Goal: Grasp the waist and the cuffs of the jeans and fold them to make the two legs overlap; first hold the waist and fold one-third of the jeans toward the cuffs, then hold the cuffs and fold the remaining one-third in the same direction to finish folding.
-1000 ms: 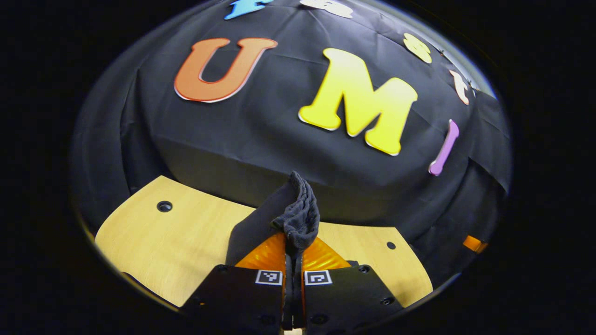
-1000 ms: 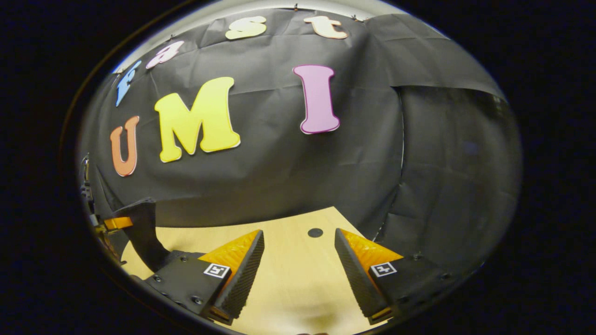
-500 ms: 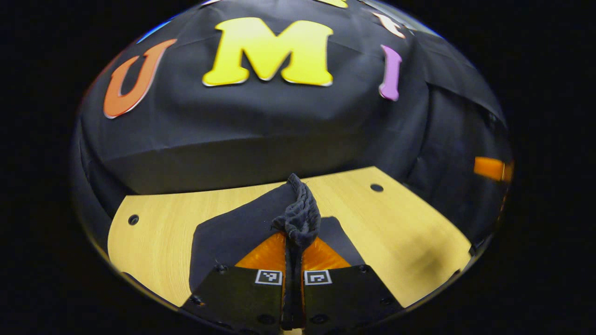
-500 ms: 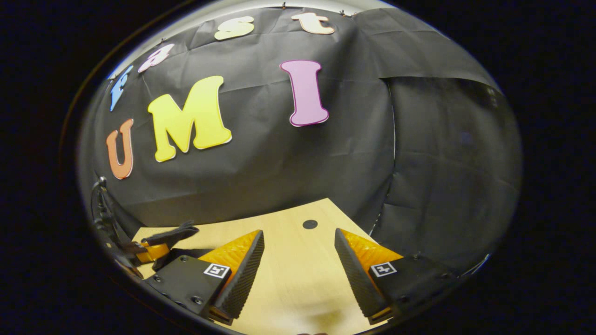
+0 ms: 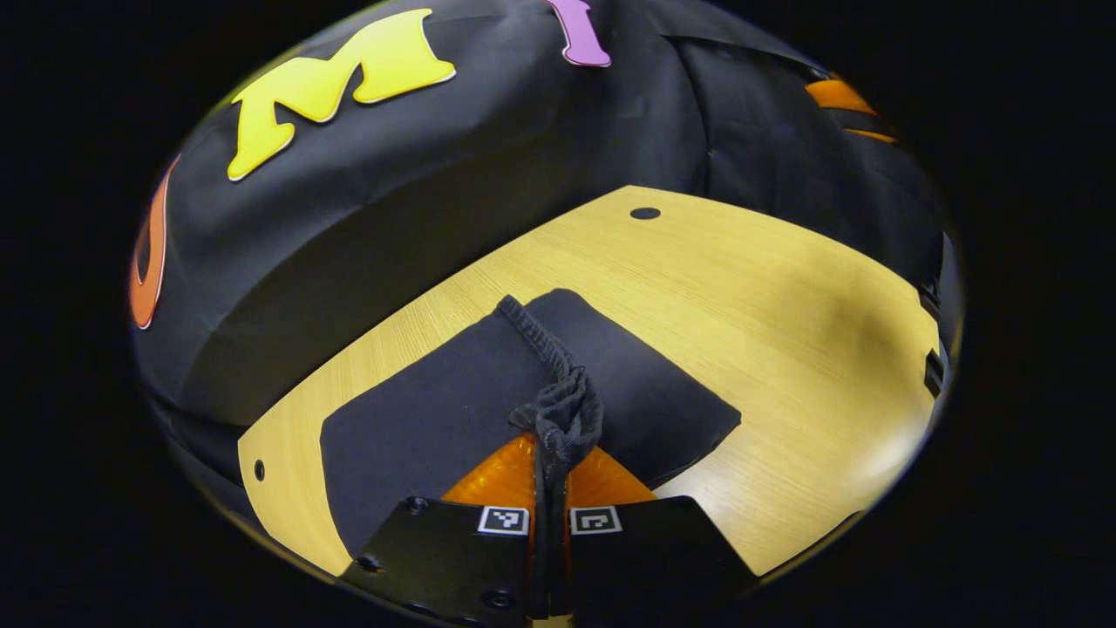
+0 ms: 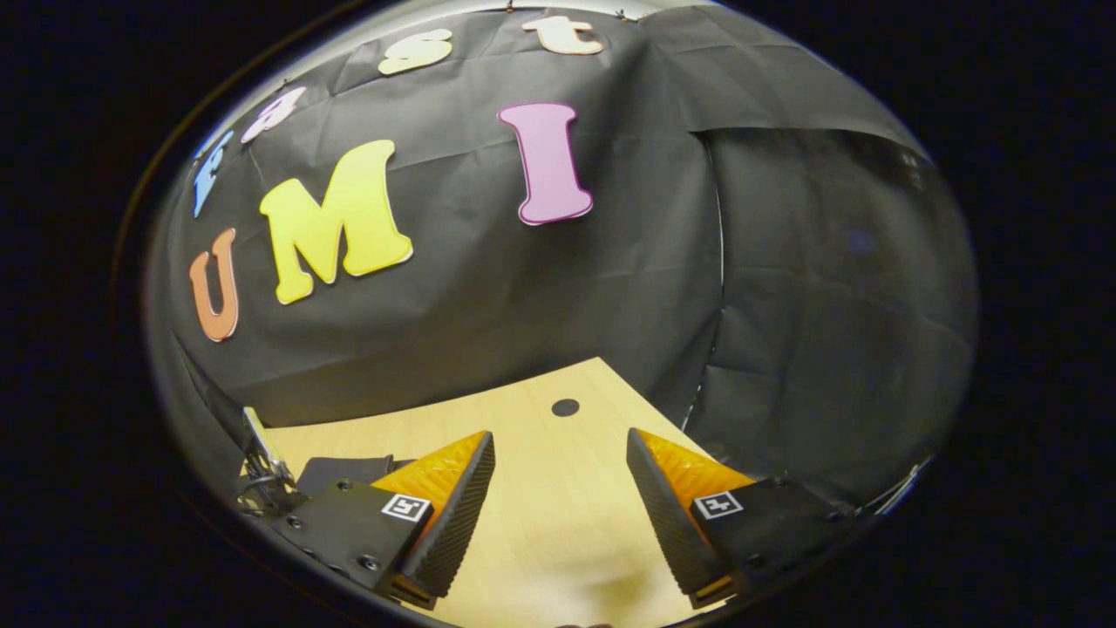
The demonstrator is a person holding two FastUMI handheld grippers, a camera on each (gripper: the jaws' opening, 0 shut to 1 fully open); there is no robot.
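In the left gripper view, dark jeans (image 5: 418, 419) lie folded flat on the pale wooden table (image 5: 767, 296). My left gripper (image 5: 551, 453) is shut on a bunched edge of the jeans, with a hem ridge (image 5: 532, 331) running away from the fingers across the fabric. Whether that edge is cuff or waist is unclear. In the right gripper view, my right gripper (image 6: 558, 497) stands open above bare table (image 6: 523, 419), nothing between its fingers. A dark strip of the jeans (image 6: 344, 471) lies at its lower left, beside part of the other gripper (image 6: 261, 462).
The black cloth wall (image 6: 540, 288) rises just behind the table's far edge. Small round holes mark the tabletop (image 5: 645, 213) (image 6: 565, 406). Bare wood stretches right of the jeans in the left gripper view, up to the table's right edge.
My left gripper, still holding the fabric, swung down and over the table, laying the jeans flatter across the wood. The right gripper stayed open and drifted only slightly.
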